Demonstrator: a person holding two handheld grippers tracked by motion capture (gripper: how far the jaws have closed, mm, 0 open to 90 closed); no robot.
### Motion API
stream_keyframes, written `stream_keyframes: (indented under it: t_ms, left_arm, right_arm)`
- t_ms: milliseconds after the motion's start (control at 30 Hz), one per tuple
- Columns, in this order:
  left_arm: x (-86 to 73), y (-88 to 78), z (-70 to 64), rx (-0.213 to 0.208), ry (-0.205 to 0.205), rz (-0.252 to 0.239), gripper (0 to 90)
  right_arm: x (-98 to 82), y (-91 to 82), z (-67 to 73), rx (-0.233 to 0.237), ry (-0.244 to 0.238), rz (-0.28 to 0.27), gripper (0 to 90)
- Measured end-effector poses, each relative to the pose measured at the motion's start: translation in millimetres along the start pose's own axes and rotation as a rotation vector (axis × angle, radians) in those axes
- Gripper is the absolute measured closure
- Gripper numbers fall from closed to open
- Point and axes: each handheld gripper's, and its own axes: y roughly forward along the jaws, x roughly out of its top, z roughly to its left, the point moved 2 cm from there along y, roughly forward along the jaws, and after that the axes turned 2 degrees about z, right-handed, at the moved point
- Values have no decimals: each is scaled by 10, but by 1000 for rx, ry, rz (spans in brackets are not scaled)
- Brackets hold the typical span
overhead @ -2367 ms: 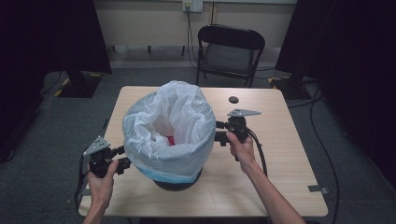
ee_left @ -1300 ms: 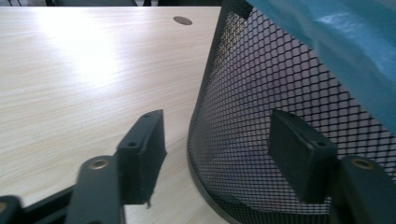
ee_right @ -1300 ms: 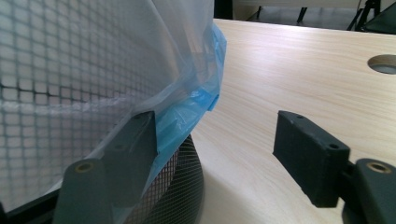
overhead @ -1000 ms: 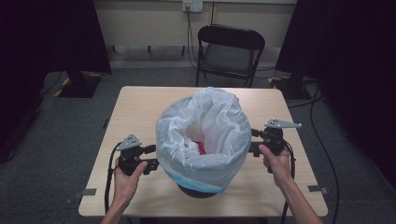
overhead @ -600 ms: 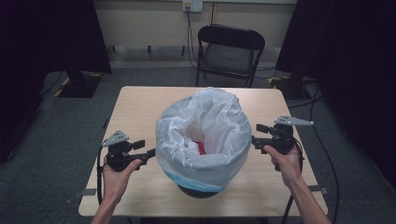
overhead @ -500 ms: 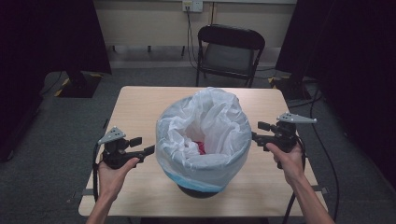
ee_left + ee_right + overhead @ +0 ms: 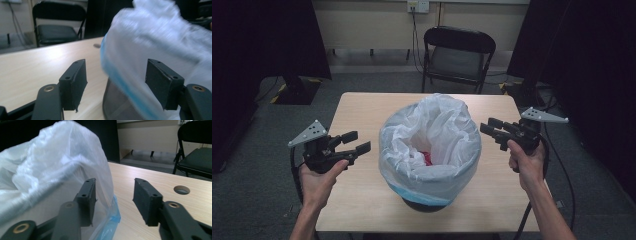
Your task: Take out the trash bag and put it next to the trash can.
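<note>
I hold my left gripper (image 7: 357,142) at 9 o'clock of the white bag (image 7: 432,135), forearm coming up from the near table edge, wrist level, its grey plate on top. Its 2 jaws stand apart and grip nothing; in the left gripper view the bag and the dark mesh bin (image 7: 120,105) lie beyond them, untouched. My right gripper (image 7: 491,131) sits at 3 o'clock of the bag, hand wrapped round the handle, pointing in at the plastic. Its jaws have just been closing, yet a gap remains and nothing is between them. The bag lines the bin at the middle of the table (image 7: 362,200), with something red (image 7: 426,158) inside. I can read no label or writing anywhere.
</note>
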Motion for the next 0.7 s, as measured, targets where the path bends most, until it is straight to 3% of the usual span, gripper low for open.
stream_keyframes:
  t_ms: [67, 167, 200, 233, 267, 300, 433, 500, 533, 600, 700]
  left_arm:
    - [84, 1, -59, -7, 18, -8, 336]
    - [198, -21, -171, -40, 48, -51, 344]
    - [230, -19, -218, -53, 53, -61, 344]
    - [259, -9, -267, -66, 68, -59, 333]
    - [287, 13, -320, -82, 73, -56, 333]
    - [340, 79, -421, -100, 90, -45, 303]
    - [385, 237, -546, -108, 102, -2, 224]
    - [379, 365, -582, -101, 106, 34, 188]
    - [370, 419, -587, -76, 119, 44, 180]
    - [357, 486, -587, -42, 128, 39, 180]
    - [371, 515, -566, -39, 142, 35, 230]
  right_arm:
    - [87, -45, 19, -2, 4, -2, 432]
    - [239, -142, 123, 59, 14, -35, 343]
    - [239, -142, 123, 59, 14, -35, 343]
    - [294, -177, 224, 95, -7, -44, 329]
    - [294, -177, 224, 95, -7, -44, 329]
    - [345, -190, 342, 114, -34, -37, 307]
    - [388, -156, 507, 120, -80, -7, 294]
    - [375, -91, 583, 102, -111, 37, 288]
    - [359, -54, 606, 100, -122, 59, 287]
    - [327, 11, 625, 89, -143, 84, 283]
    - [309, 70, 605, 83, -159, 97, 299]
